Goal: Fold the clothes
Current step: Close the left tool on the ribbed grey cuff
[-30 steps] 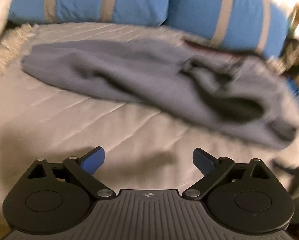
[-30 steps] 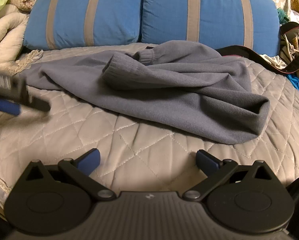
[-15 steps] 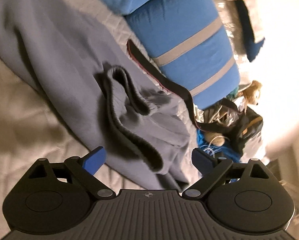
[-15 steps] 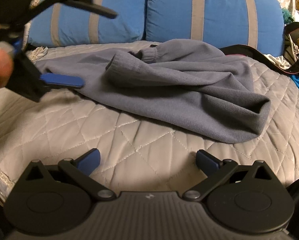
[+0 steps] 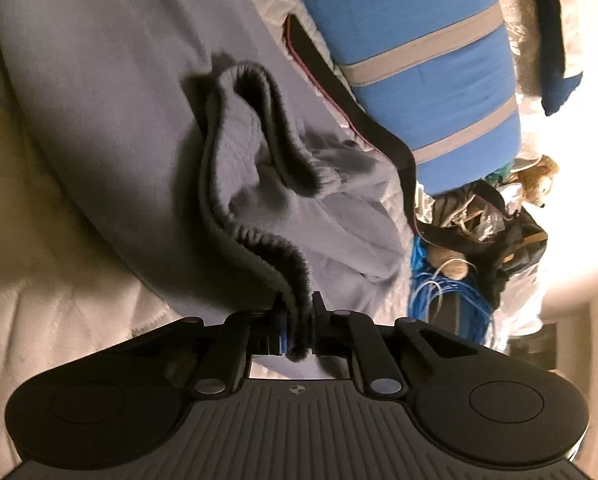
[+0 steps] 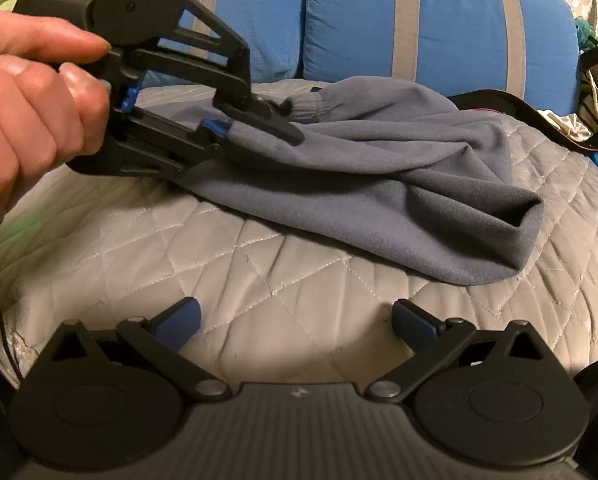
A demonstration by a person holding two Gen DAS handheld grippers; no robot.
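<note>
Left gripper (image 5: pixel 297 334) closing, pinching ribbed waistband (image 5: pixel 287 264) of grey fleece garment (image 6: pixel 379 168), likely to lift edge for folding. Garment heaped on quilted bed (image 6: pixel 259 272), twelve o'clock from right gripper (image 6: pixel 295 320), which waits spread, empty.

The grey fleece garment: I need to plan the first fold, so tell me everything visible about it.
The grey fleece garment looks soft and matte, with a darker ribbed hem and a ribbed cuff. It lies crumpled and unfolded across the quilted bedspread, in front of the blue pillows. The left claw is closing on the ribbed hem, which sits between its pads. The right claw is open and apart from the garment.
</note>
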